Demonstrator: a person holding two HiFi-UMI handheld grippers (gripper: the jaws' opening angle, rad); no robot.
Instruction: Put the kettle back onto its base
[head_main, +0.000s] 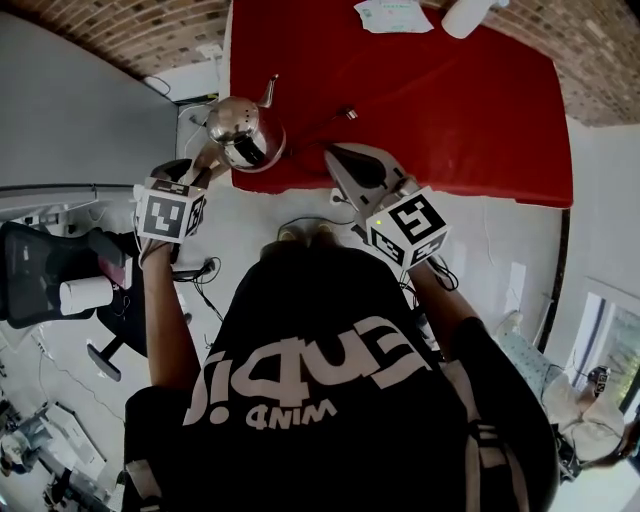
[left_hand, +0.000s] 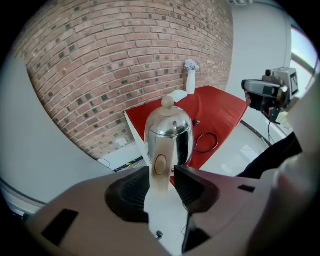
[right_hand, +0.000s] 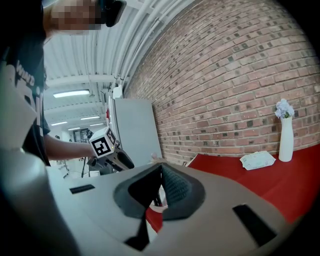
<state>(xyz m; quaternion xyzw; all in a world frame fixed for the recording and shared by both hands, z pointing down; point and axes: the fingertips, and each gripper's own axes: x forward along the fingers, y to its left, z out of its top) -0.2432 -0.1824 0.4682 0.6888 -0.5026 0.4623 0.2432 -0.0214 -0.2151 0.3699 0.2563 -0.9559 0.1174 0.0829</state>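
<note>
The shiny steel kettle (head_main: 245, 130) with a thin spout hangs over the left corner of the red table (head_main: 450, 110). In the left gripper view the kettle (left_hand: 170, 132) faces me, and its pale handle (left_hand: 160, 167) runs down between the jaws. My left gripper (left_hand: 167, 180) is shut on that handle, and in the head view it (head_main: 205, 165) sits just left of the kettle. My right gripper (head_main: 335, 160) points at the table edge to the kettle's right, and its jaws (right_hand: 161, 172) are shut on nothing. A black cord (left_hand: 207, 142) loops on the cloth. No base is visible.
A white vase with flowers (left_hand: 190, 80) and a folded white paper (left_hand: 177, 95) stand at the table's far end by the brick wall. An office chair (head_main: 50, 270) is on the floor at the left. Cables (head_main: 200, 275) lie on the pale floor near the person's feet.
</note>
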